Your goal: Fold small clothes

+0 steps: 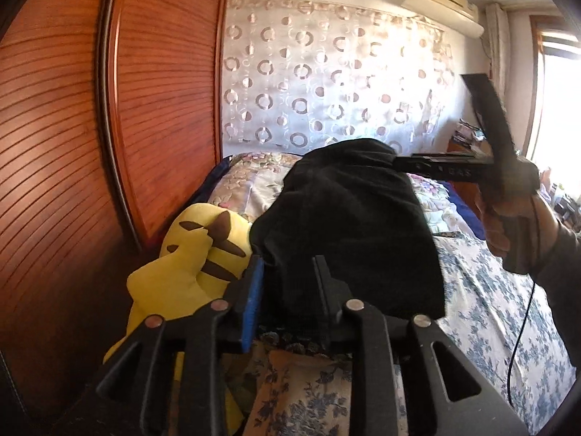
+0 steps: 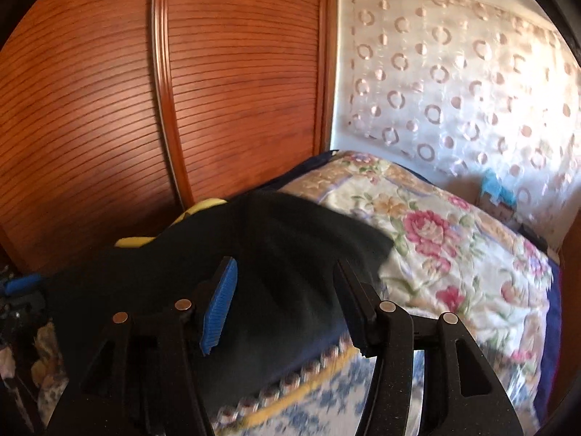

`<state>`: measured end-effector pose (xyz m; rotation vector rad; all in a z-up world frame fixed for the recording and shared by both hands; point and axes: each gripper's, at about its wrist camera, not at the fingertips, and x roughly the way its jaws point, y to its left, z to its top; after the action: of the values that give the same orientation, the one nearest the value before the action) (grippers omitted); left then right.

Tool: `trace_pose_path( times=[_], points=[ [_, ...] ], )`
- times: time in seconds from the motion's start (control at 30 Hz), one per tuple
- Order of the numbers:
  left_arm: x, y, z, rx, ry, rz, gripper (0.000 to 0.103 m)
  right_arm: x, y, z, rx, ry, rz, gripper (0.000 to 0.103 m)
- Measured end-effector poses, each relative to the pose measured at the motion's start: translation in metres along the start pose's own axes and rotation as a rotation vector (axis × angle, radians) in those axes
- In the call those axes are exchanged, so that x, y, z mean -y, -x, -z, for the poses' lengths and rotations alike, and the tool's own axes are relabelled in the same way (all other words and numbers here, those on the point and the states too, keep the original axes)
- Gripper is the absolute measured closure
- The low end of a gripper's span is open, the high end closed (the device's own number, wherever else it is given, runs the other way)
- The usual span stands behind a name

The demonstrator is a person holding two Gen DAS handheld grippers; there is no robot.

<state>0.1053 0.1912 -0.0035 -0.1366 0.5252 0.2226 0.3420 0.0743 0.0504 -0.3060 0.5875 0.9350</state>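
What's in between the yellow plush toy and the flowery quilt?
The black cloth garment lies draped between the yellow plush toy and the flowery quilt; the right wrist view shows it best.

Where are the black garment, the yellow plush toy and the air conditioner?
black garment [image 1: 348, 225]: left wrist view, middle of the cloth.
yellow plush toy [image 1: 181, 272]: left wrist view, its yellow body.
air conditioner [image 1: 441, 3]: left wrist view, front panel.

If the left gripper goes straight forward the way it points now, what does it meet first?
Most likely the black garment: it lies right ahead between the left gripper's parted fingers, though depth is unclear.
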Motion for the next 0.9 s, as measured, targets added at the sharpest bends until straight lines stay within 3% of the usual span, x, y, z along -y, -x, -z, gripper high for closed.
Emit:
trace_pose_path(
  times=[0.2, 0.27, 0.57, 0.9],
  points=[
    [0.036, 0.018, 0.001, 0.016, -0.059, 0.02, 0.073, -0.006, 0.071, 0.04, 0.054, -0.059, 0.025, 0.043],
    [0.048, 0.025, 0.002, 0.023, -0.066, 0.044, 0.073, -0.008, 0.092, 0.05, 0.073, -0.07, 0.044, 0.035],
    [0.105, 0.048, 0.009, 0.024, -0.118, 0.118, 0.073, -0.021, 0.186, 0.111, 0.115, -0.124, 0.138, 0.016],
    [0.158, 0.066, 0.016, 0.02, -0.147, 0.168, 0.071, -0.028, 0.27, 0.175, 0.145, -0.227, 0.302, 0.011]
  ],
)
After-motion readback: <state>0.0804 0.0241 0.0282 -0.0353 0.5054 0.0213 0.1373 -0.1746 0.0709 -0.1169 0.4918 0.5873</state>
